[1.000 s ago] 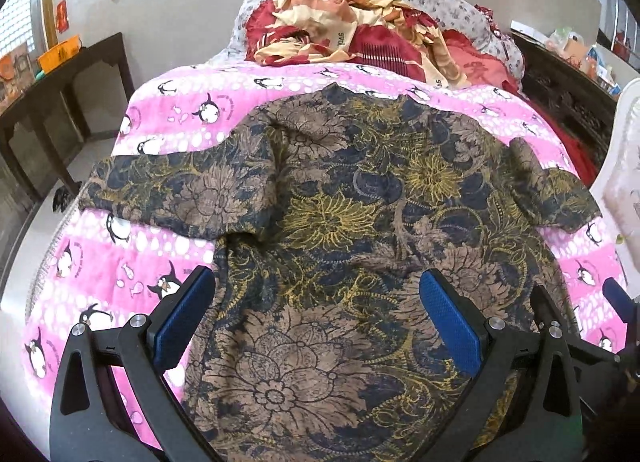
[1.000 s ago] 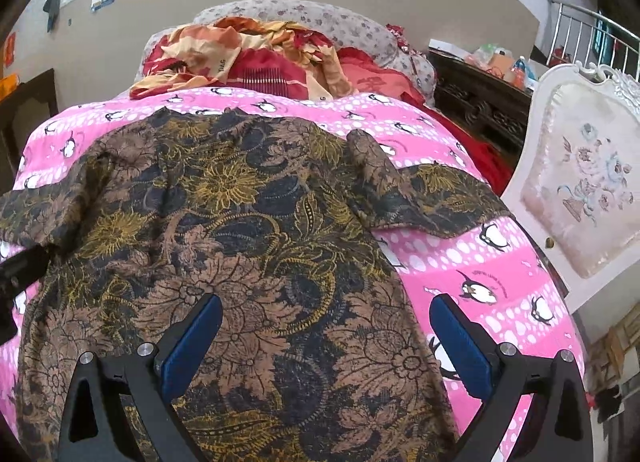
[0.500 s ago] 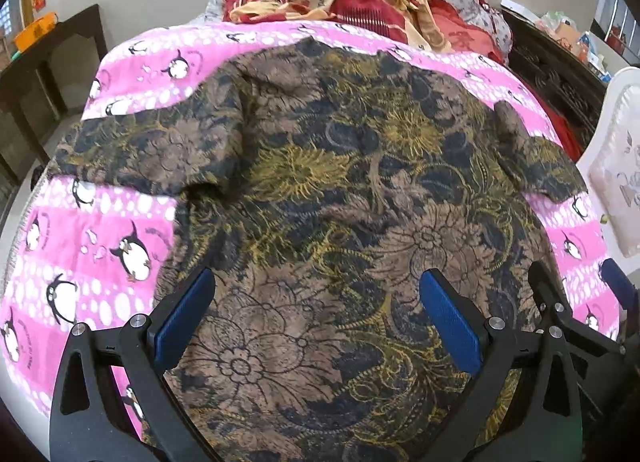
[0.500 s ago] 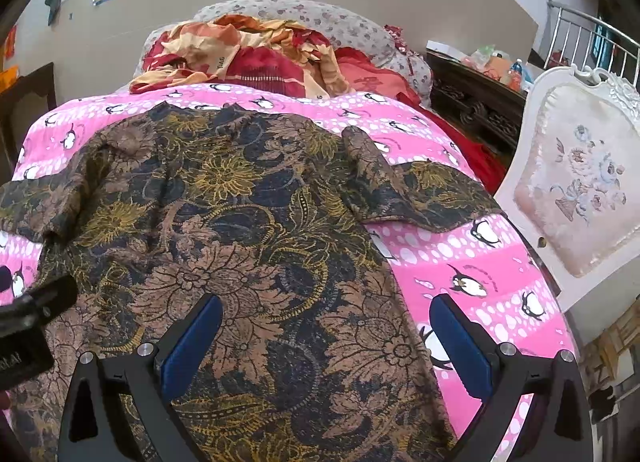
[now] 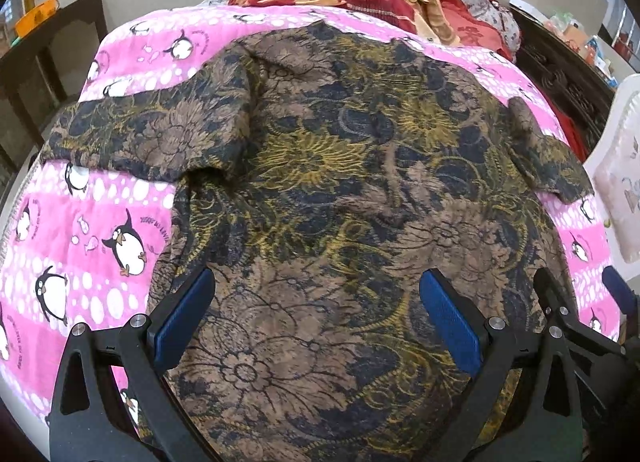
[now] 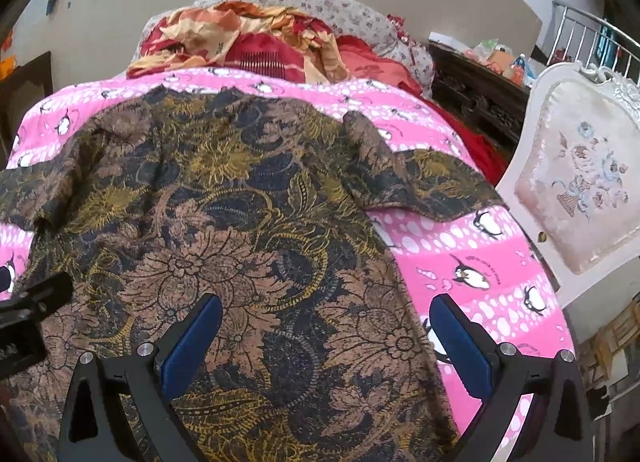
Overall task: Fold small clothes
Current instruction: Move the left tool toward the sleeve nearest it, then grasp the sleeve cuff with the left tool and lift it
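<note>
Shirt (image 5: 340, 202) lies flat; both my grippers, left (image 5: 316, 314) and right (image 6: 326, 336), gape wide, empty (a shallow pinch could grab one layer and bunch it).

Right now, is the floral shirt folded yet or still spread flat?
Spread, not folded. The floral shirt lies open on the penguin blanket, both short sleeves out to the sides. Both grippers' fingers are open above it, holding nothing.
</note>
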A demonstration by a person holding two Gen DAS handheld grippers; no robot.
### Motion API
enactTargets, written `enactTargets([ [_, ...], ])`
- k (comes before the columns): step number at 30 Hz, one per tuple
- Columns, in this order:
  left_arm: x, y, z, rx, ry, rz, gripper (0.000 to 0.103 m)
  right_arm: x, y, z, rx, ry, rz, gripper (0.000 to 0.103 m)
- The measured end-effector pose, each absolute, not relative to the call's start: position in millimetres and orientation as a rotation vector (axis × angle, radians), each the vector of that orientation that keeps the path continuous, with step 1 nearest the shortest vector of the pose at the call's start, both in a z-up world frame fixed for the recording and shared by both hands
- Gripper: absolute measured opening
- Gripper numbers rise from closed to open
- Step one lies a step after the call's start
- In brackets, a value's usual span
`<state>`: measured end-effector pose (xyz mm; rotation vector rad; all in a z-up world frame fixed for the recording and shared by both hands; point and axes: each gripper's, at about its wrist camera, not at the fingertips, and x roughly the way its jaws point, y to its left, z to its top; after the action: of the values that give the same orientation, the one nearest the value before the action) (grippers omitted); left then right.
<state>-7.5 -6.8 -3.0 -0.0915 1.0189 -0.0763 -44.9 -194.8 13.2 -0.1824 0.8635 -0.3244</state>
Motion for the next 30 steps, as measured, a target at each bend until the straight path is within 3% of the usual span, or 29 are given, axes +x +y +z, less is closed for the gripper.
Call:
enactTargets([
  [6,7.4,38.1,-14.4,-0.131,1.002,-0.038,0.103,-14.7,-201.3,-15.4,-0.170,0.926,-0.299,0.103],
  [15,31.0,188.9,-4.8,-0.313,0.821,0.029,0.102,27.5,-214.4,-58.6,-0.096,0.963,-0.164,0.103],
  [19,47.9,268.8,-15.8,-0.548,0.860,-0.035,0.102,26.7,-215.6,-63.2,-0.095,0.947,-0.161,0.103],
  [24,64.0,342.0,-54.0,-0.976,0.772,-0.109,0.102,26.9,-214.2,-64.1,-0.102,0.933,-0.164,0.103],
  [28,75.4,359.0,-58.3,-1.089,0.671,-0.120,0.099,25.4,-214.1,-63.9,-0.099,0.930,-0.162,0.103],
  [29,80.7,359.4,-57.8,-1.086,0.663,-0.113,0.095,24.1,-214.8,-63.8,-0.098,0.929,-0.162,0.103],
  [30,85.8,361.4,-58.8,-1.085,0.666,-0.095,0.085,24.0,-214.9,-64.1,-0.097,0.928,-0.161,0.103],
])
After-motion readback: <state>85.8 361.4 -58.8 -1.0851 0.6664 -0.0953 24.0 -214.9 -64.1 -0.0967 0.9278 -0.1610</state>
